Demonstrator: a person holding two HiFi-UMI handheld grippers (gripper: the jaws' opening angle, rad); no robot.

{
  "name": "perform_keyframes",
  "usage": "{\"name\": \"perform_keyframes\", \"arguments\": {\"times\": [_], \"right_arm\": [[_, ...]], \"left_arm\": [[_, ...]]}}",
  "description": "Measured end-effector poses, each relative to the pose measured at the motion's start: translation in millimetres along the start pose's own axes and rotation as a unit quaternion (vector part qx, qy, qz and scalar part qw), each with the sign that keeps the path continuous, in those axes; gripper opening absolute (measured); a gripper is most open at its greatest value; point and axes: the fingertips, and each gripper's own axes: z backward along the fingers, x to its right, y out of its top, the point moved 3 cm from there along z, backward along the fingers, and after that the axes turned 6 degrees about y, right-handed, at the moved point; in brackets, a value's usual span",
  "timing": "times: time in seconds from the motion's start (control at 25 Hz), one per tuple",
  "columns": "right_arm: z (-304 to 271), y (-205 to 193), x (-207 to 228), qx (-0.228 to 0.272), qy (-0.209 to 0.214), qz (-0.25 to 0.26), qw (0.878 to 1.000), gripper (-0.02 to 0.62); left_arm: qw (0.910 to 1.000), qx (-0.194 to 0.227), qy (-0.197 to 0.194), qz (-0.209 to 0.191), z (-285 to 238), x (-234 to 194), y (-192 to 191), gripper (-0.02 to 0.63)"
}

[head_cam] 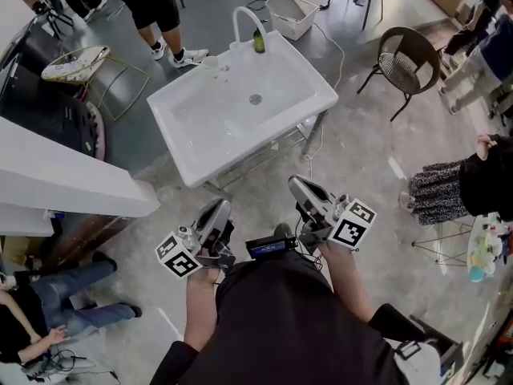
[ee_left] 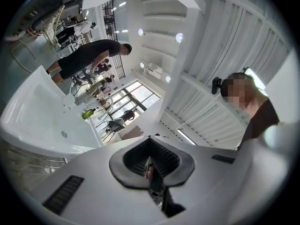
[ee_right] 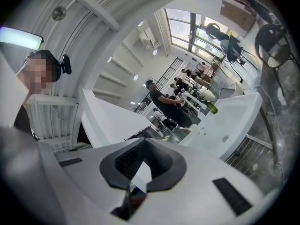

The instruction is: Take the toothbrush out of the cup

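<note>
A white sink basin [head_cam: 200, 127] on a metal stand sits ahead of me. On its far rim are a pale translucent cup [head_cam: 210, 64], a white faucet [head_cam: 240, 18] and a green bottle [head_cam: 258, 41]. I cannot make out a toothbrush in the cup at this distance. My left gripper [head_cam: 218, 208] and right gripper [head_cam: 300, 184] are held near my body, short of the basin's near edge, both shut and empty. In the left gripper view the left gripper [ee_left: 149, 142] has its jaws together, with the basin [ee_left: 33, 121] and bottle [ee_left: 88, 113] at left. The right gripper [ee_right: 139, 146] is shut too, and the basin [ee_right: 234, 121] lies at right.
A white counter [head_cam: 64, 175] runs along the left. A wicker chair [head_cam: 409, 54] stands at the right and a white crate [head_cam: 290, 13] behind the sink. A person stands at the far side [head_cam: 152, 6], another sits at lower left [head_cam: 48, 311].
</note>
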Motion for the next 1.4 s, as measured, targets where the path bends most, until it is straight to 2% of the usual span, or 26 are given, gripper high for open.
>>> {"name": "perform_keyframes", "arguments": {"times": [0.2,0.4,0.76,0.92,1.12,1.4], "right_arm": [[8.8,19.2,22.6,0.002,0.007,-0.008,1.0,0.006],[26.7,37.9,47.3,0.022,-0.012,-0.011,1.0,0.006],[21.4,56.2,72.9,0.026,-0.04,-0.004,0.999,0.006],[5.3,76.1,97.9,0.03,-0.061,0.01,0.998,0.006],[-37.5,88.1,107.3,0.024,-0.059,0.029,0.998,0.006],[-120.5,96.3,128.9,-0.01,-0.055,0.04,0.998,0.006]], "left_arm": [[0.9999,-0.002,0.01,-0.012,-25.7,1.8,-2.9,0.008],[0.9998,-0.015,0.013,-0.008,-49.2,-2.5,-9.4,0.008],[0.9995,-0.027,-0.01,0.01,-96.3,-32.9,-2.3,0.008],[0.999,-0.023,-0.029,0.024,-131.4,-63.3,13.4,0.008],[0.9986,-0.011,-0.048,0.019,-151.9,-91.3,53.0,0.008],[0.9985,0.024,-0.033,0.037,-158.0,-155.3,111.8,0.008]]}}
